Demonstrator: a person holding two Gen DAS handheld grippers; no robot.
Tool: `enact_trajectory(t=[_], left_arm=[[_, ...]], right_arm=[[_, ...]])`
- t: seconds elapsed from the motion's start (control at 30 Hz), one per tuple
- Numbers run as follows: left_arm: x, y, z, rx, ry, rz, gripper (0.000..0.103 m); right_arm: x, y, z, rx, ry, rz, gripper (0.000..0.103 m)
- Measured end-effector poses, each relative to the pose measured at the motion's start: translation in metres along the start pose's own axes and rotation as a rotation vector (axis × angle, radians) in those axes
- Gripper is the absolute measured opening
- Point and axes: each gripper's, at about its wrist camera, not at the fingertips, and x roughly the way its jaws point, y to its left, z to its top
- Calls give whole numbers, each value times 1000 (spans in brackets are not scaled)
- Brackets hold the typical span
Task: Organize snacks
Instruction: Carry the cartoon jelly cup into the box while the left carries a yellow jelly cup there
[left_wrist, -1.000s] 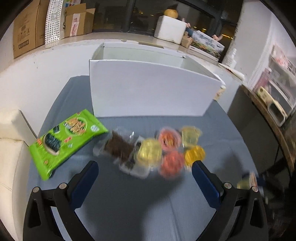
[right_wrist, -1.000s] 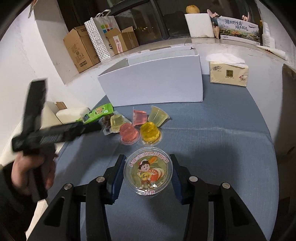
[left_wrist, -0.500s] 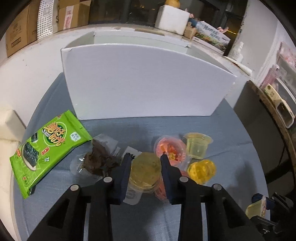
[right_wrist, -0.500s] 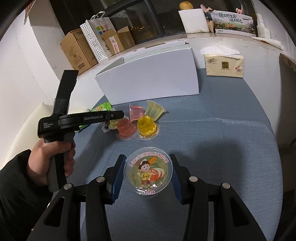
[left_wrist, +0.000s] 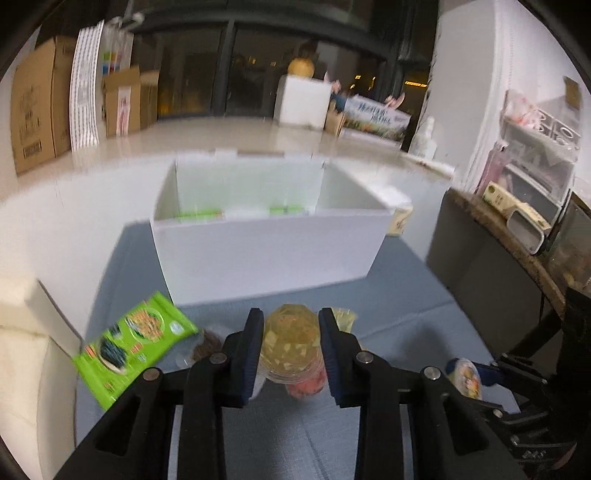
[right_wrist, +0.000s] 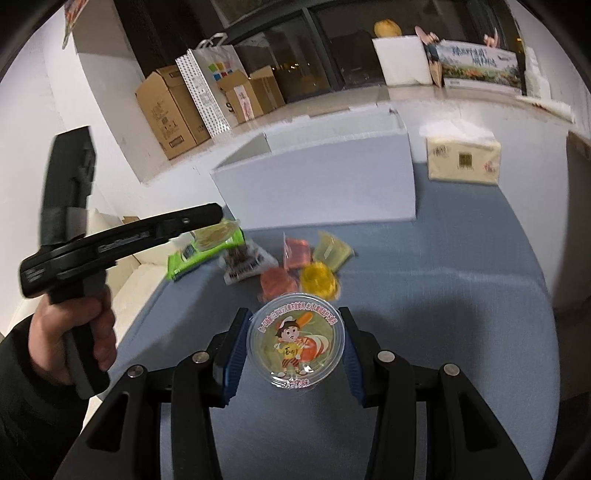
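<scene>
Left tongs (left_wrist: 291, 347) pinch yellow jelly cup (left_wrist: 290, 345) | right tongs (right_wrist: 293, 350) pinch lidded cup (right_wrist: 295, 341) | white box (left_wrist: 266, 254) ahead

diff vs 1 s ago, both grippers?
The left gripper, open a second ago, closed on the yellow jelly cup and lifted it toward the white box. The right gripper still holds the large jelly cup; other snacks unmoved.

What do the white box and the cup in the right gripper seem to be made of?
White box: probably matte cardboard or corrugated plastic sheet; flat thin walls, sharp folded edges. Cartoon-lidded cup in the right gripper: likely clear glossy plastic; see-through rim, printed film lid catching light.
</scene>
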Motion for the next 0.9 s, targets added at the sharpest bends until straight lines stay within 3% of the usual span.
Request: enact_trajectory(t=[0.23,0.5,0.63,0.73,0.77,0.8,0.83,0.87,0.9], left_arm=[[-11,13,50,13,-74,12,34],[28,42,116,23,-81,40,34],[55,56,130,-4,-51,24,34],[81,64,136,-10,22,16,35],[88,66,136,-5,36,29,43],[92,67,135,-4,42,55,71],[95,69,134,-8,53,74,87],[95,71,132,-17,53,56,103],[93,73,131,-23,43,39,103]], right_arm=[[-6,5,69,-55,-91,-21,50],[31,-16,165,-60,-152,-48,50],[66,-38,189,-34,-96,-118,50],[87,-50,196,-16,-53,-125,53],[93,-53,197,0,-41,-111,57],[95,-55,197,11,-35,-97,79],[96,-57,196,29,-42,-90,99],[94,-59,193,48,-62,-91,101],[91,-61,192,60,-76,-90,102]])
